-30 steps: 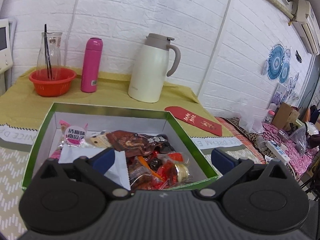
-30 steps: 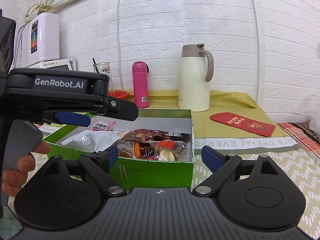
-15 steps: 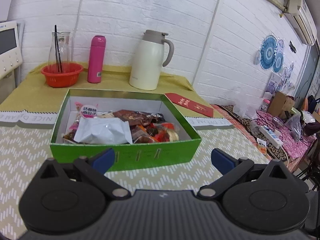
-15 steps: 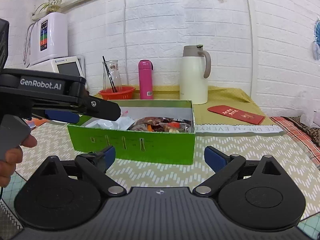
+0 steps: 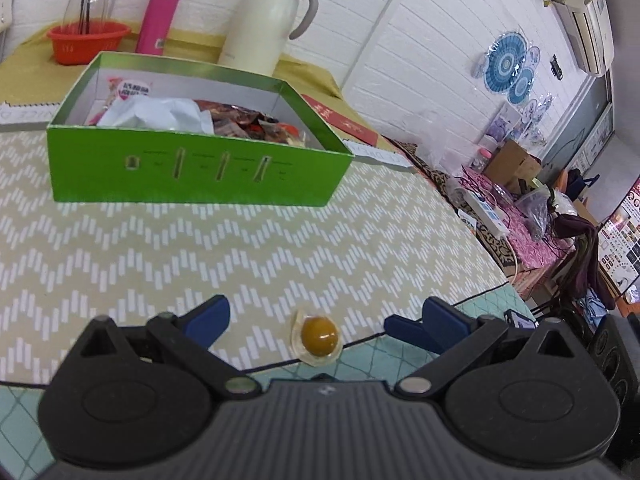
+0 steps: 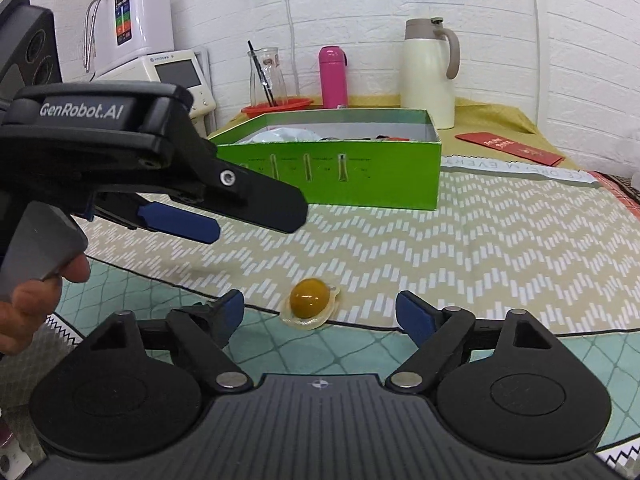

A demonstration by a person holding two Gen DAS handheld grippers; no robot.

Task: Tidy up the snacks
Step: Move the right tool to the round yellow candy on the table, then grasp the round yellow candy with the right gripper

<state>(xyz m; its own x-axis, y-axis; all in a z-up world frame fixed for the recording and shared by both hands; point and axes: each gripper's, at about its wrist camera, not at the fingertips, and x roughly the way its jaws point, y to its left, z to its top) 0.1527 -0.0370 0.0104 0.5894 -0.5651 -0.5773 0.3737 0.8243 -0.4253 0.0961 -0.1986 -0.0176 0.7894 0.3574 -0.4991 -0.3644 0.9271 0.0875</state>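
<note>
A green box (image 5: 192, 172) holding several wrapped snacks (image 5: 160, 114) stands on the patterned mat; it also shows in the right wrist view (image 6: 332, 172). A single clear-wrapped amber snack (image 5: 318, 336) lies near the mat's front edge, also seen in the right wrist view (image 6: 310, 304). My left gripper (image 5: 316, 320) is open and empty, its fingers either side of the amber snack. My right gripper (image 6: 320, 314) is open and empty, just behind the same snack. The left gripper body appears in the right wrist view (image 6: 152, 172).
A cream thermos jug (image 5: 268, 20), a pink bottle (image 5: 158, 10), an orange bowl (image 5: 88, 40) with a glass carafe, and a red envelope (image 6: 508, 146) sit behind the box. A white appliance (image 6: 132, 20) stands at the far left. The table edge drops off at the right.
Both grippers have pulled back from the green box and tilted down toward the mat's front edge. The amber snack has come into view between the fingers.
</note>
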